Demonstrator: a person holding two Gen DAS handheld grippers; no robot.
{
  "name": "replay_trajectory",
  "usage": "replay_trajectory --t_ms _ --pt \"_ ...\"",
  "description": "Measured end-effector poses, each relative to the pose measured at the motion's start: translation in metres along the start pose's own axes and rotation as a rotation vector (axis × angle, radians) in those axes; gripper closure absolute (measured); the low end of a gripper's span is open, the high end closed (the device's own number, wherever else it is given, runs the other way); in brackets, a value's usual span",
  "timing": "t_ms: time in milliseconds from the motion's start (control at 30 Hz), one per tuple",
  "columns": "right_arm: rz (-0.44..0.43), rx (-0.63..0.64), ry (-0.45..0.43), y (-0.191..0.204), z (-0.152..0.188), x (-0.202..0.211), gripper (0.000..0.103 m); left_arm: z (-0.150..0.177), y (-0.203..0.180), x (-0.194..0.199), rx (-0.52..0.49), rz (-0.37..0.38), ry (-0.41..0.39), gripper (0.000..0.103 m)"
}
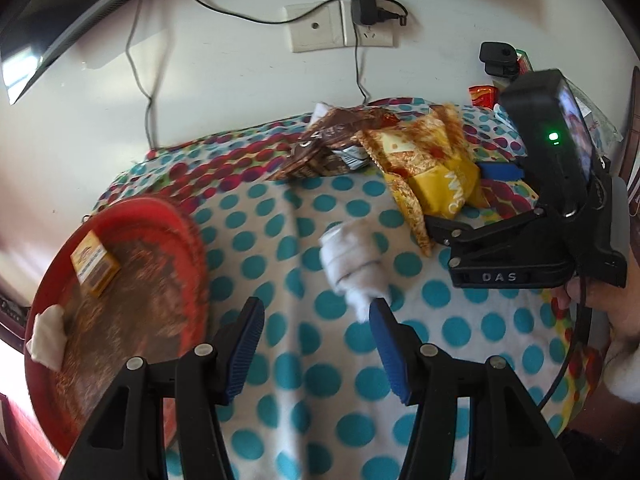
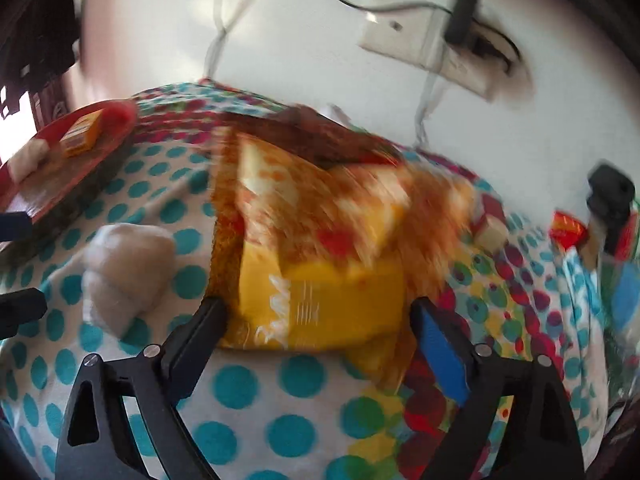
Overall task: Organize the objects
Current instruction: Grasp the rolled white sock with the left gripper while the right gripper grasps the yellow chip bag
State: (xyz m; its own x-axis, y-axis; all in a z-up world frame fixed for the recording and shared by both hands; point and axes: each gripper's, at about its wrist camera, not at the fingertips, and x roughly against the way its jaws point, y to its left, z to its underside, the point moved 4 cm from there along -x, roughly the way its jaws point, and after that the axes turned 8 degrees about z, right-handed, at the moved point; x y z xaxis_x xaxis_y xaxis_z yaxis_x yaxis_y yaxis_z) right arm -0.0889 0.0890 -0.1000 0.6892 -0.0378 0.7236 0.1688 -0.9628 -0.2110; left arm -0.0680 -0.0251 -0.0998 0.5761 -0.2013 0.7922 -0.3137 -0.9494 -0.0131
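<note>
A yellow snack bag (image 2: 320, 272) lies on the dotted cloth, its near end between the open fingers of my right gripper (image 2: 320, 312); contact cannot be told. It also shows in the left wrist view (image 1: 432, 168), with the right gripper (image 1: 460, 216) beside it. A brown snack bag (image 1: 332, 140) lies behind it. A white rolled sock (image 1: 356, 260) lies in the middle, just ahead of my open, empty left gripper (image 1: 318, 320). A red tray (image 1: 160, 216) at left holds a small yellow box (image 1: 94, 268) and a white wad (image 1: 46, 338).
The dotted cloth (image 1: 280, 360) covers the surface against a white wall with a socket and charger (image 1: 362, 0). A red packet (image 1: 482, 96) and a black clip (image 1: 498, 58) sit at the far right. A dark monitor edge (image 1: 60, 20) hangs above left.
</note>
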Motion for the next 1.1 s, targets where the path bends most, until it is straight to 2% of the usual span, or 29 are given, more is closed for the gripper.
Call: replay_trajectory --t_ms 33,100,167,300,333,400,500,600,767,800,900,1100 --pt "-0.020 -0.035 0.008 -0.006 0.000 -0.002 0.026 -0.002 -0.001 -0.003 0.005 0.009 0.004 0.047" --pt "-0.060 -0.088 0.024 -0.016 0.001 -0.006 0.032 -0.007 -0.001 -0.012 0.035 0.026 0.016 0.047" --pt "-0.071 -0.096 0.022 -0.018 0.001 -0.007 0.030 -0.009 0.001 -0.019 0.068 0.043 0.033 0.047" --pt "-0.121 -0.088 -0.066 -0.015 -0.001 0.011 0.004 -0.010 0.007 -0.031 0.149 0.094 0.068 0.047" --pt "-0.146 -0.102 -0.085 -0.016 -0.002 0.016 0.001 -0.011 0.008 -0.035 0.163 0.102 0.078 0.047" --pt "-0.189 -0.132 -0.087 -0.018 -0.007 0.019 0.001 -0.013 0.007 -0.042 0.168 0.104 0.084 0.047" --pt "-0.203 -0.174 -0.068 -0.021 -0.015 0.012 0.001 -0.015 0.003 -0.053 0.157 0.103 0.094 0.047" --pt "-0.190 -0.203 -0.042 -0.020 -0.023 -0.001 0.001 -0.016 0.000 -0.060 0.142 0.095 0.095 0.045" --pt "-0.161 -0.233 -0.061 -0.020 -0.034 -0.017 0.000 -0.019 -0.006 -0.069 0.111 0.042 0.094 0.045" --pt "-0.162 -0.232 -0.067 -0.020 -0.036 -0.019 0.002 -0.020 -0.006 -0.070 0.105 0.038 0.090 0.045" --pt "-0.142 -0.211 -0.067 -0.021 -0.037 -0.019 0.028 -0.024 -0.007 -0.073 0.113 0.037 0.082 0.045" --pt "-0.125 -0.204 -0.088 -0.033 -0.022 -0.008 0.031 -0.026 -0.004 -0.072 0.117 0.006 0.051 0.048"
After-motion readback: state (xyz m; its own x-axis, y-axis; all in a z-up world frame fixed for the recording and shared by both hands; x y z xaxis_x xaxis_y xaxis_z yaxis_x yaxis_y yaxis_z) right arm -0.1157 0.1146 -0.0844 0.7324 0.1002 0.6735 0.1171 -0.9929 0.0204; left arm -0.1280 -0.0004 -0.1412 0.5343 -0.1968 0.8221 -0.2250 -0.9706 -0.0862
